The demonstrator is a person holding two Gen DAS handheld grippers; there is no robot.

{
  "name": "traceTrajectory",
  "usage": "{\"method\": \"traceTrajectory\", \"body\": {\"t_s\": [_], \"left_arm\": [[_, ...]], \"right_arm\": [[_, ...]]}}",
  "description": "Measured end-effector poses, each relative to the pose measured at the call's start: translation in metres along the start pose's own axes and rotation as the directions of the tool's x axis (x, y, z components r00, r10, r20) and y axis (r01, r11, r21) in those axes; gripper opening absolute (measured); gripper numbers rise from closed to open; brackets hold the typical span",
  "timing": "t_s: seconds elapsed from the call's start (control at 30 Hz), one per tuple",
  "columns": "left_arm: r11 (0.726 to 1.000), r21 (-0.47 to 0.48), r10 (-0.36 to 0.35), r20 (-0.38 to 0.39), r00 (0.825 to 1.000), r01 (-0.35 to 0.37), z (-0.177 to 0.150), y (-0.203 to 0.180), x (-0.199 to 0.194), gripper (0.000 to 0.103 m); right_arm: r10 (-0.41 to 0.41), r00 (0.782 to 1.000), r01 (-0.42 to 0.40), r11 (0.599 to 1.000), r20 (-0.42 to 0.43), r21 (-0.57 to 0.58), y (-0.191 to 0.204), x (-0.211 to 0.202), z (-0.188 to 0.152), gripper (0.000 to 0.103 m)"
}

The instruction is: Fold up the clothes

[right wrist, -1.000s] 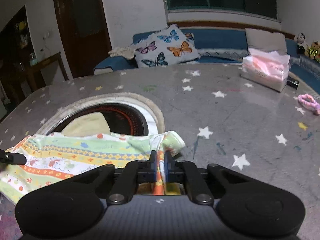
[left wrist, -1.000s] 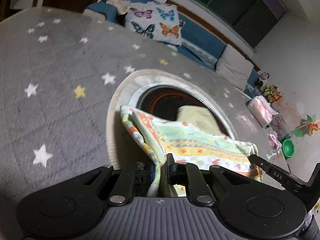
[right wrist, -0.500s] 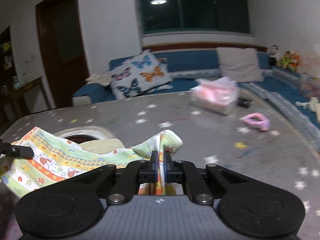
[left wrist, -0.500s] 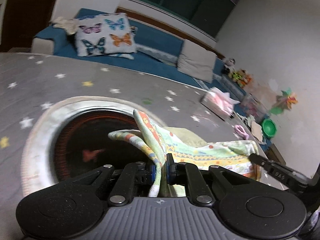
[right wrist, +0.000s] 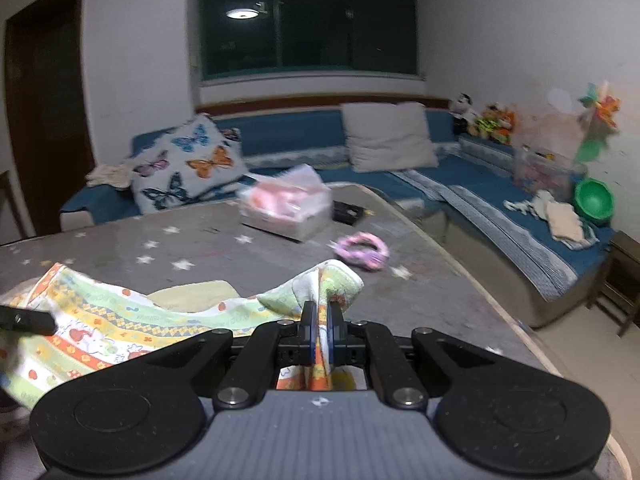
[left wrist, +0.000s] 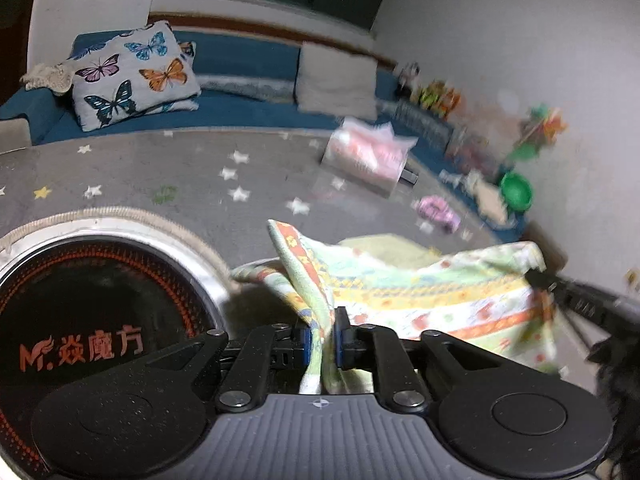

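A striped, brightly printed garment (left wrist: 432,296) (right wrist: 100,324) hangs stretched between both grippers above the grey star-patterned table (left wrist: 120,168) (right wrist: 420,292). My left gripper (left wrist: 323,336) is shut on one corner of it. My right gripper (right wrist: 321,332) is shut on the opposite corner. The right gripper's finger shows at the right edge of the left wrist view, and the left gripper's finger at the left edge of the right wrist view. A pale yellow cloth (left wrist: 384,248) (right wrist: 192,296) lies on the table under the garment.
A round black cooktop (left wrist: 92,312) is set into the table at the left. A pink tissue pack (right wrist: 288,204) and a pink ring toy (right wrist: 360,250) lie farther off. A blue sofa (right wrist: 500,200) with a butterfly pillow (left wrist: 132,76) runs behind and to the right.
Both grippers have lifted and carried the garment to the right, off the cooktop. The cooktop now lies bare at the left and the yellow cloth has moved with the garment.
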State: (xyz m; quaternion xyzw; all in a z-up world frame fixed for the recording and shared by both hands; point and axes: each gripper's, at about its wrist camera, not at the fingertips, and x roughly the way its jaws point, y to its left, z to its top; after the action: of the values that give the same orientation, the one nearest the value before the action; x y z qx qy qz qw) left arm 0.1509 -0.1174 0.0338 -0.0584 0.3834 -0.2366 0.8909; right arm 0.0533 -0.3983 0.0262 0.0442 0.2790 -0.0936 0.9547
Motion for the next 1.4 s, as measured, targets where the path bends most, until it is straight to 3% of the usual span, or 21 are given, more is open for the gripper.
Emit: {"method": "traceTrajectory", "body": {"t_s": [0.03,0.07,0.1,0.2,0.3,0.4,0.47,0.7,1.07,1.4], "left_arm": [[1.0,0.015,0.019,-0.013,1.0,-0.019,-0.002,-0.002,0.005,0.017],[0.998,0.027,0.057,-0.013,0.998,-0.057,-0.005,-0.001,0.005,0.03],[0.995,0.039,0.094,-0.011,0.996,-0.094,-0.007,0.0,0.005,0.049],[0.984,0.069,0.162,0.044,0.986,-0.165,-0.006,0.006,-0.004,0.055],[0.986,0.063,0.152,0.074,0.986,-0.157,0.002,0.008,-0.009,0.052],[0.995,0.053,0.082,0.052,0.995,-0.085,0.008,0.002,-0.001,0.035],[0.998,0.058,0.036,0.029,0.999,-0.037,0.01,-0.004,0.01,0.031],[0.995,0.094,-0.04,-0.011,0.999,0.041,0.019,-0.027,0.051,0.015],[0.995,0.087,-0.035,-0.057,0.998,0.039,0.019,-0.021,0.093,0.012],[0.982,0.174,-0.071,-0.034,0.997,0.076,-0.007,-0.037,0.053,0.013]], "right_arm": [[-0.015,1.0,0.015,1.0,-0.022,0.007,-0.004,0.007,-0.004,0.006],[-0.029,0.999,0.03,0.999,-0.04,0.014,-0.008,0.012,-0.008,0.009],[-0.039,0.998,0.04,0.999,-0.056,0.016,-0.011,0.016,-0.012,0.01],[-0.034,0.997,0.036,0.999,-0.067,0.021,-0.015,0.02,-0.017,0.01],[0.015,0.998,-0.013,0.999,-0.06,0.036,-0.012,0.021,-0.014,0.01],[0.099,0.992,-0.094,0.994,-0.076,0.063,-0.004,0.03,-0.011,0.01],[0.142,0.985,-0.137,0.989,-0.096,0.064,0.006,0.037,-0.012,0.01],[0.212,0.97,-0.206,0.977,-0.116,0.061,0.033,0.053,-0.013,0.01],[0.203,0.97,-0.202,0.979,-0.134,0.024,0.049,0.078,-0.013,0.01],[0.269,0.952,-0.283,0.955,-0.149,-0.087,0.068,0.03,-0.027,0.016]]}}
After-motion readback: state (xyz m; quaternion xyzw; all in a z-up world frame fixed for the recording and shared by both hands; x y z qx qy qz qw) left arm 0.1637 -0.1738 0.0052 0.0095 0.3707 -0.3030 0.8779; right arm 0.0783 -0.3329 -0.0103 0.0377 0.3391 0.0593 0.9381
